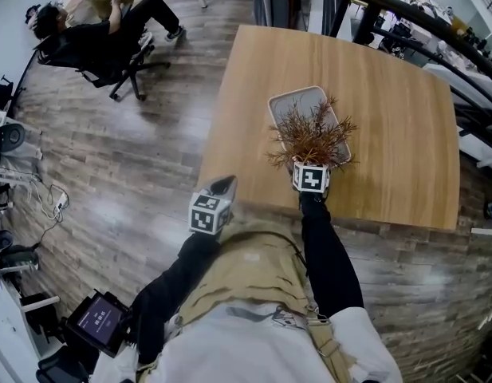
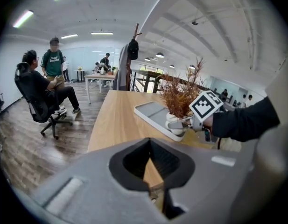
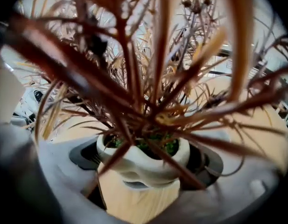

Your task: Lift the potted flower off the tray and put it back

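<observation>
The potted flower (image 1: pixel 312 134) is a dry brown, twiggy plant in a small white pot (image 3: pixel 144 160). It stands on the near end of the grey tray (image 1: pixel 297 102) on the wooden table (image 1: pixel 389 118). My right gripper (image 3: pixel 144 157) reaches in from the near side. Its jaws are spread wide on either side of the pot, with dark gaps between the pads and the pot wall. The left gripper view shows the same pot (image 2: pixel 173 120) on the tray (image 2: pixel 151 111) between those fingers (image 2: pixel 183 122). My left gripper (image 1: pixel 226 183) hangs shut and empty off the table's near left edge.
A person sits in a black office chair (image 1: pixel 94 34) on the wood floor at the far left. A black device (image 1: pixel 98 321) lies on the floor near my left leg. A dark railing (image 1: pixel 421 14) runs along the table's far right.
</observation>
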